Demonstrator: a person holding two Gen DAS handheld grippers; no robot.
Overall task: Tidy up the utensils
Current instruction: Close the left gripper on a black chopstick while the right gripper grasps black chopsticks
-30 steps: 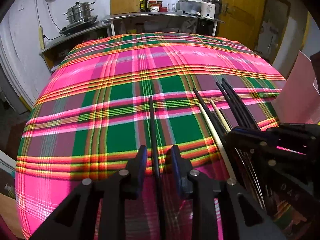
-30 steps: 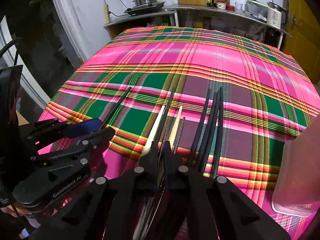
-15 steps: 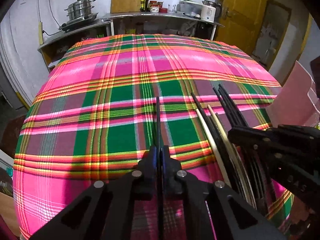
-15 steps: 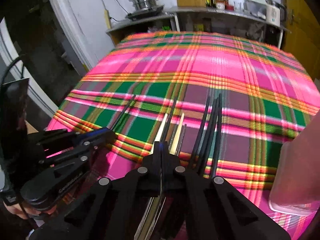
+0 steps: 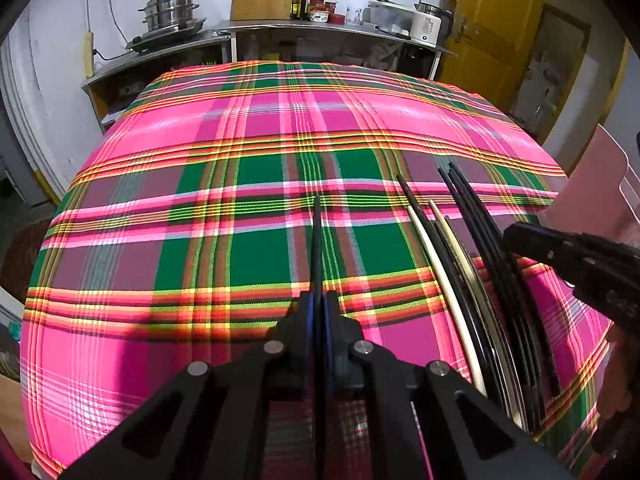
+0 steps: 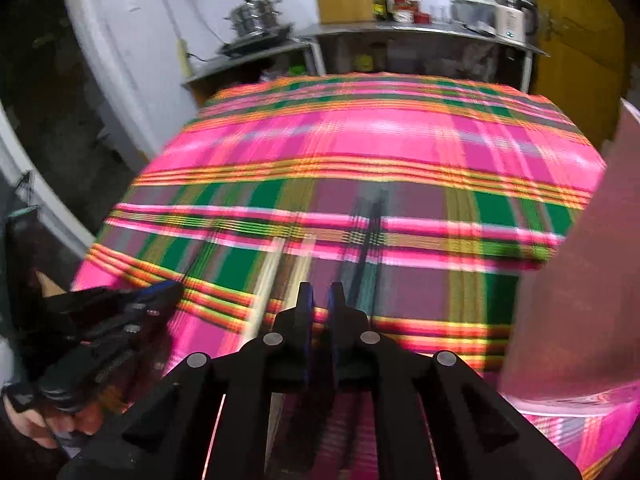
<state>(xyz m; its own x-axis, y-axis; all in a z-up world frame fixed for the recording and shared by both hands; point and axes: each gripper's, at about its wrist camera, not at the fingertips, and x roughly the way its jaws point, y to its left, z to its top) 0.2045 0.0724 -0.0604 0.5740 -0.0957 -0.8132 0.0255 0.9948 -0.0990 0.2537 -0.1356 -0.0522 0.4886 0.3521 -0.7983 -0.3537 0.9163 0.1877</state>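
Note:
My left gripper [image 5: 318,300] is shut on a single black chopstick [image 5: 317,240] that points away over the plaid cloth. To its right lies a bundle of chopsticks [image 5: 472,280], several black and two cream. My right gripper shows there as a dark shape [image 5: 568,256] at the right of the bundle. In the blurred right wrist view my right gripper [image 6: 320,300] has its jaws nearly together with a narrow gap and nothing visible between them. Cream chopsticks [image 6: 268,280] and black chopsticks [image 6: 368,240] lie below it. My left gripper [image 6: 120,312] is at its left.
A pink translucent container [image 5: 592,184] stands at the table's right edge; it also shows in the right wrist view [image 6: 572,280]. The pink and green plaid tablecloth [image 5: 240,152] covers the whole table. A steel counter [image 5: 304,30] with pots and bottles lies behind.
My left gripper closed on the single black chopstick and lifted it slightly. My right gripper rose and swung right; the thing it pinched is no longer seen between its jaws.

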